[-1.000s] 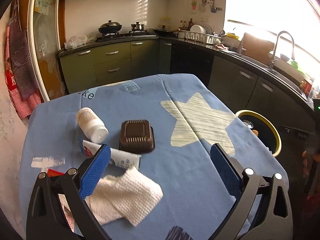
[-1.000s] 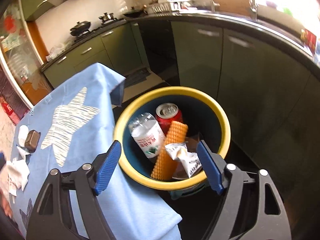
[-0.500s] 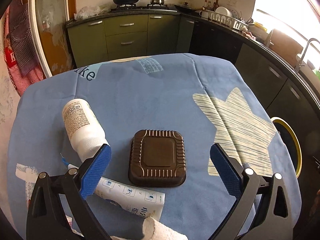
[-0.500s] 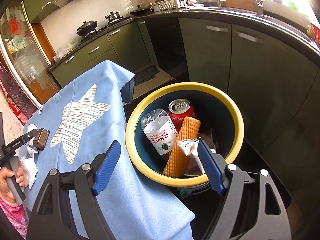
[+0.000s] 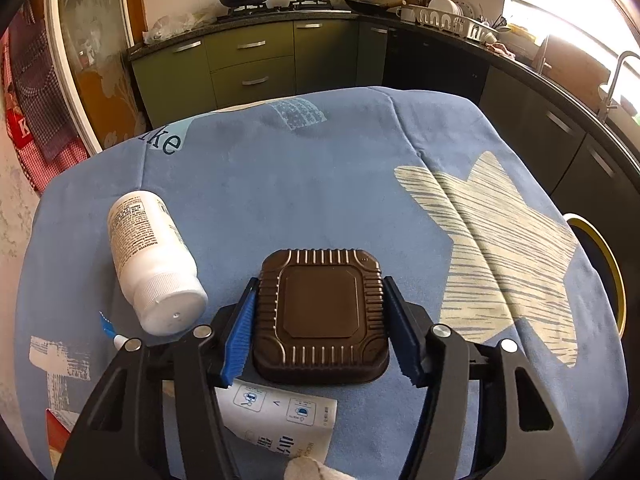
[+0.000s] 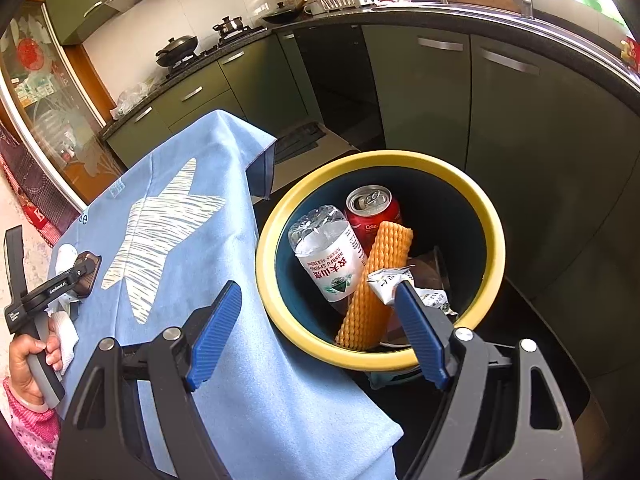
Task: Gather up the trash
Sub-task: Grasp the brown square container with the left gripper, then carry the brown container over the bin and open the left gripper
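We're at the pick-up step: our left gripper (image 5: 320, 320) has its blue pads pressed against both sides of the brown ribbed container (image 5: 322, 314), which sits upside down on the blue tablecloth (image 5: 300, 184) — clamped on it, by the look, tho not lifted yet. Our right gripper (image 6: 316, 332) hangs spread wide w/ nothing in it, over the yellow-rimmed bin (image 6: 494, 240) just off the table's edge. Next move, we judge: lift straight up, carry right across the star print, drop into the bin. Watch-outs — the white bottle (image 5: 154, 264) lies just beside the left pad, the printed tube (image 5: 280, 410) lies just under the container's near edge, so both could get dragged.
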### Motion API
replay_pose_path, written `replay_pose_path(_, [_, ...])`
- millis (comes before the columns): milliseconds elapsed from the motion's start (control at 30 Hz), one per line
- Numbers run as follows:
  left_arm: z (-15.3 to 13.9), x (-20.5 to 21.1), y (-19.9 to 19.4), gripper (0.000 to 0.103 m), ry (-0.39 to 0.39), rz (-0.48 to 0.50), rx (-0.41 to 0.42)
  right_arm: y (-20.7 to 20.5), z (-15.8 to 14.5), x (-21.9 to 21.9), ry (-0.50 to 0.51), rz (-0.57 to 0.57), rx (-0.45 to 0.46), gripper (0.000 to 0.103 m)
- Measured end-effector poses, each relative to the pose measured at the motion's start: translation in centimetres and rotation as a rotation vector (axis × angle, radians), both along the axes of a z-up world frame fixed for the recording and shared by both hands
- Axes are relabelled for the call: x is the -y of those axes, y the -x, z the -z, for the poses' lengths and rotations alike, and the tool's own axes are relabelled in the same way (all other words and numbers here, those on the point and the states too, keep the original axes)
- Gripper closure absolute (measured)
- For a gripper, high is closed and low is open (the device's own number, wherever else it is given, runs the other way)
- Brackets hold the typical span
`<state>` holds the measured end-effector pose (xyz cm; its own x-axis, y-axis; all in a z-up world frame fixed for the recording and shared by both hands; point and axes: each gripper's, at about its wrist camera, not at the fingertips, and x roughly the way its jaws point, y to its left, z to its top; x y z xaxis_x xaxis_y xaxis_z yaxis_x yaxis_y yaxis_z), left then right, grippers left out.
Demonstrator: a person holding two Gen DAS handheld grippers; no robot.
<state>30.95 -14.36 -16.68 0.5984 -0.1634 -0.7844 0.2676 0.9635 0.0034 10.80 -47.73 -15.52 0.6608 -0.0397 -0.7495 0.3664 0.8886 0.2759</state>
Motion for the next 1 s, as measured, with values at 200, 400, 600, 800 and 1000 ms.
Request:
replay_pose_path(200, [-2.3, 0.4, 1.6, 0.045, 0.011, 0.029, 0.077, 0.2, -0.2, 0.1, -0.004, -0.001, 0.009, 0.028])
replay_pose_path(400, [-5.7, 2.0, 4.4, 0.045, 0.051, 0.106, 0.130, 0.8, -0.8, 0.1, 0.001, 0.000, 0.026, 0.028])
replay_pose_path(600, [-8.1, 7.4, 8.4, 0.045, 0.075, 0.288, 0.151, 2.6, -1.2, 1.9, 0.044, 0.074, 0.025, 0.028])
replay_pose_path(800, [-8.2, 16.4, 12.0, 0.044, 0.072, 0.519, 0.111, 5.3, -1.0, 5.0, 0.036, 0.159, 0.024, 0.028])
replay_pose_path(1000, [-7.0, 24.8, 13.4, 0.044, 0.042, 0.676, 0.052, 7.6, -0.5, 7.7, 0.022, 0.230, 0.024, 0.028])
